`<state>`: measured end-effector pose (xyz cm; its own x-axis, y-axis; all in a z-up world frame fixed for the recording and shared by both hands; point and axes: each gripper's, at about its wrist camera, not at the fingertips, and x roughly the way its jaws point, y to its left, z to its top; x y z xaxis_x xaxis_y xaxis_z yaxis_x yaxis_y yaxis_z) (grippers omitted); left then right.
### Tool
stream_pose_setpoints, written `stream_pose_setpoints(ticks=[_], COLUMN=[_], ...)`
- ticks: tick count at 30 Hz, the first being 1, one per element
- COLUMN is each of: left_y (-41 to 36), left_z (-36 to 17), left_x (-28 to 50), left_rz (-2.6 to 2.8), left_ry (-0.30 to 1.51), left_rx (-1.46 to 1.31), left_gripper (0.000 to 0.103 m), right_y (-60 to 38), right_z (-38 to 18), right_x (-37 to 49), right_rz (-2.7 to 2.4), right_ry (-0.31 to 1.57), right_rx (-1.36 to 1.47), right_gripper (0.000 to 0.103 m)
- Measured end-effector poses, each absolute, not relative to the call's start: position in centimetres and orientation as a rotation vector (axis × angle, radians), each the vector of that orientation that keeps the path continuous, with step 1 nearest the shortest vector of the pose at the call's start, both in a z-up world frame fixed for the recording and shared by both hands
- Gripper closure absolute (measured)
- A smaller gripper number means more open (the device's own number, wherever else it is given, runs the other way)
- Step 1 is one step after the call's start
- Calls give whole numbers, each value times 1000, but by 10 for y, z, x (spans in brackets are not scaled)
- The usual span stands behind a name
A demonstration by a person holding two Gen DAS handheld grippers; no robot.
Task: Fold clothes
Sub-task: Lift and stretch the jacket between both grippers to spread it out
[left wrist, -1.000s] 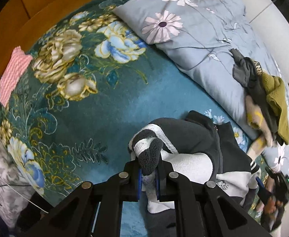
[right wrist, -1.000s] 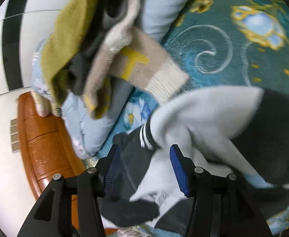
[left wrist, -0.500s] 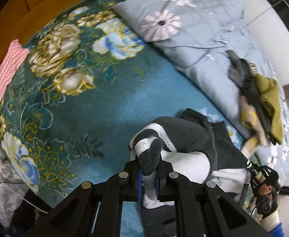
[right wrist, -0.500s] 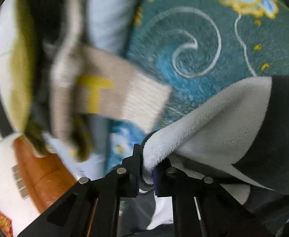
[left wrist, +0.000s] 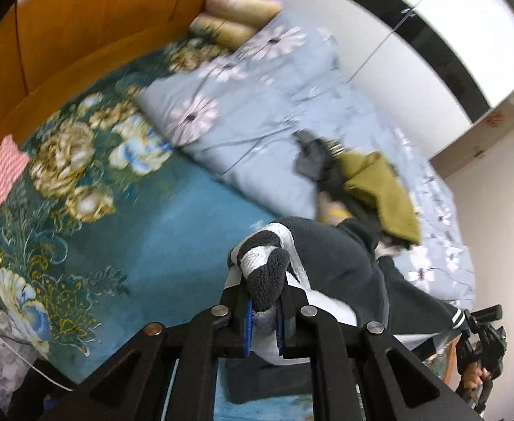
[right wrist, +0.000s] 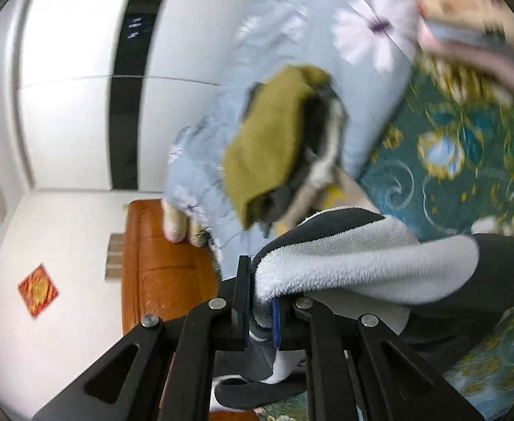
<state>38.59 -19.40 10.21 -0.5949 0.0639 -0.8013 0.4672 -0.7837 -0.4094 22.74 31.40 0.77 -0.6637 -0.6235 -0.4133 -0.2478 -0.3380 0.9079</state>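
Fleece jacket [left wrist: 330, 263], dark grey outside and white pile inside, hangs between the two claws above the bed, its lower part sagging toward the teal flowered blanket [left wrist: 172, 231]. Left claw [left wrist: 264, 319] is closed on a bunched fold of the fleece near what may be a cuff or collar edge, though blur makes that hard to settle. Right claw [right wrist: 260, 312] is likewise clamped narrow on a white-lined edge of the same garment [right wrist: 362, 256]. Thick, soft and limp, the cloth should weigh little but will droop and bunch wherever it is not held; the pile gives the pads good bite, so slipping seems unlikely. Hems, cuffs and seams make the surest places to hold, since a grip in mid-panel only gathers a wad. Beyond the jacket, a heap of other clothes [left wrist: 372, 186], olive, black and beige, lies on the pale blue quilt [left wrist: 257, 119], with a wooden headboard [left wrist: 92, 28] behind.
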Motion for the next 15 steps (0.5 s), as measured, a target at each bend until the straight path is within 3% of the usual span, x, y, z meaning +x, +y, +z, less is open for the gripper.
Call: stream_pose_setpoints(ticks=[10, 15], left_y=[-143, -156], left_z=[187, 159], left_x=[475, 465], left_rz=[-2612, -2548], left_ry=[904, 913], left_rx=[1002, 1067], left_gripper=[93, 93], right_y=[337, 350], right_z=[122, 133], right_x=[324, 378], right_rz=[-2149, -2141], right_ry=[-1398, -1355], right_rx=[889, 897], right_gripper=[94, 94])
